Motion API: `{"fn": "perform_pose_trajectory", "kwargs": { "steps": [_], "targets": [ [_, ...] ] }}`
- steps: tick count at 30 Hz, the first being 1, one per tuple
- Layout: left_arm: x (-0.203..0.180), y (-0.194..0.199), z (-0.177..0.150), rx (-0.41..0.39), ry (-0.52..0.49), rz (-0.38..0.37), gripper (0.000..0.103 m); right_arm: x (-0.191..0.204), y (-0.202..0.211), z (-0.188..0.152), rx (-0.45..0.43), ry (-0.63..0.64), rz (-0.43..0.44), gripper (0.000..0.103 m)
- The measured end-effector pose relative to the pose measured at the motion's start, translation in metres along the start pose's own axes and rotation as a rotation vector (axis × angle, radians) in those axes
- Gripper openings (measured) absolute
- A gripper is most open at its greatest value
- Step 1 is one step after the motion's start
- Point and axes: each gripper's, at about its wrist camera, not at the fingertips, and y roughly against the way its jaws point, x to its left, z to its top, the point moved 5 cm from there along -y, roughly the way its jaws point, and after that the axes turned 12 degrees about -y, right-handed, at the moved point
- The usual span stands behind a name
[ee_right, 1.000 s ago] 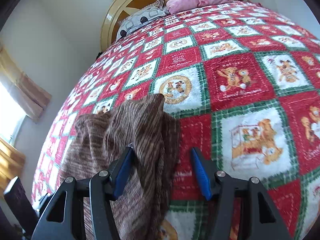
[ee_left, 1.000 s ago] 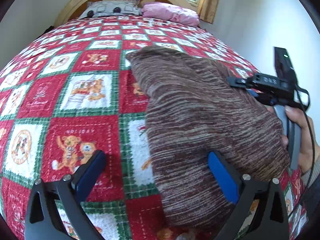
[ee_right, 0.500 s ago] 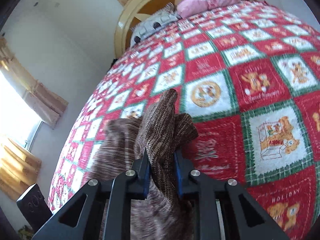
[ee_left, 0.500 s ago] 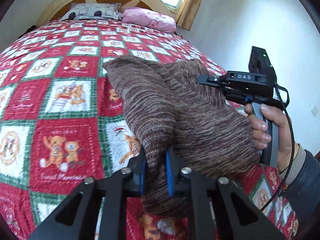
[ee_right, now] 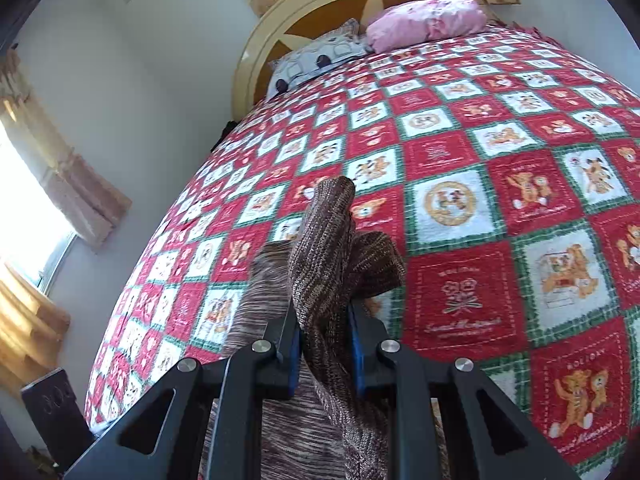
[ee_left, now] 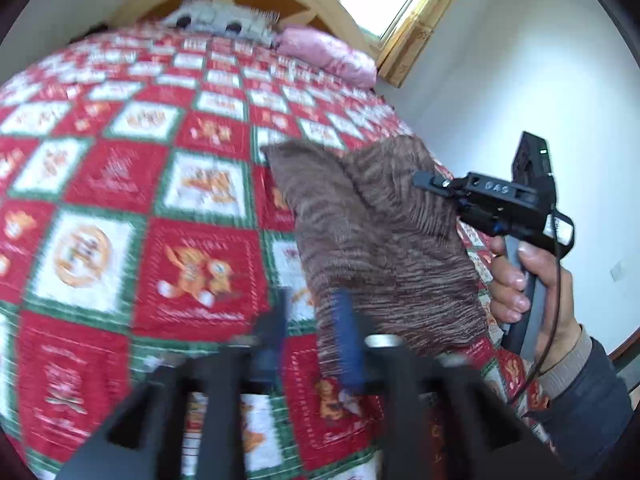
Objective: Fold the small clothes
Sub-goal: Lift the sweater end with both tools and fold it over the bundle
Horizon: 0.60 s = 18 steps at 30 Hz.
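The right gripper [ee_right: 325,344] clamped the brown knit garment [ee_right: 332,252] above the quilt [ee_right: 480,200]. The left gripper [ee_left: 312,320], blurred, was opening; the garment's edge seemed just off its right pad.

A knitted garment [ee_right: 332,256] streaked in brown, maroon and beige sits at the frame's centre. Beneath it spreads a quilt [ee_right: 500,184] checkered in red and white squares with green plaid borders and orange teddy bears. In the upper part lie a pink pillow [ee_right: 428,20] and a grey-patterned white pillow [ee_right: 320,58]. The black grippers carry blue pads [ee_right: 295,356].
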Motion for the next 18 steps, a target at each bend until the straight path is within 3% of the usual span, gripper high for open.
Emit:
{"fn": "perform_pose_trajectory", "kwargs": {
  "steps": [1, 5, 7, 8, 9, 13, 18],
  "targets": [
    [-0.002, -0.007, 0.000, 0.005, 0.002, 0.004, 0.074, -0.003, 0.002, 0.001, -0.002, -0.004, -0.004, 0.020],
    [-0.011, -0.047, -0.004, 0.079, 0.004, -0.017, 0.071, -0.016, 0.005, 0.007, -0.001, -0.009, -0.014, 0.020],
    [-0.014, -0.059, -0.003, 0.090, 0.011, -0.043, 0.053, -0.021, 0.004, 0.008, 0.004, -0.009, -0.008, 0.020],
    [-0.017, -0.062, -0.002, 0.091, 0.000, -0.049, 0.038, -0.020, 0.003, 0.008, 0.006, -0.007, -0.005, 0.020],
    [-0.019, -0.067, -0.002, 0.108, 0.000, -0.079, 0.016, -0.021, 0.003, 0.007, 0.007, -0.006, 0.000, 0.020],
    [-0.020, -0.058, 0.002, 0.085, -0.021, -0.076, 0.013, -0.012, 0.008, 0.006, 0.001, -0.001, 0.020, 0.020],
    [0.006, -0.005, 0.015, 0.001, 0.011, -0.057, 0.012, 0.019, 0.017, 0.002, 0.001, 0.040, 0.052, 0.019]
  ]
}}
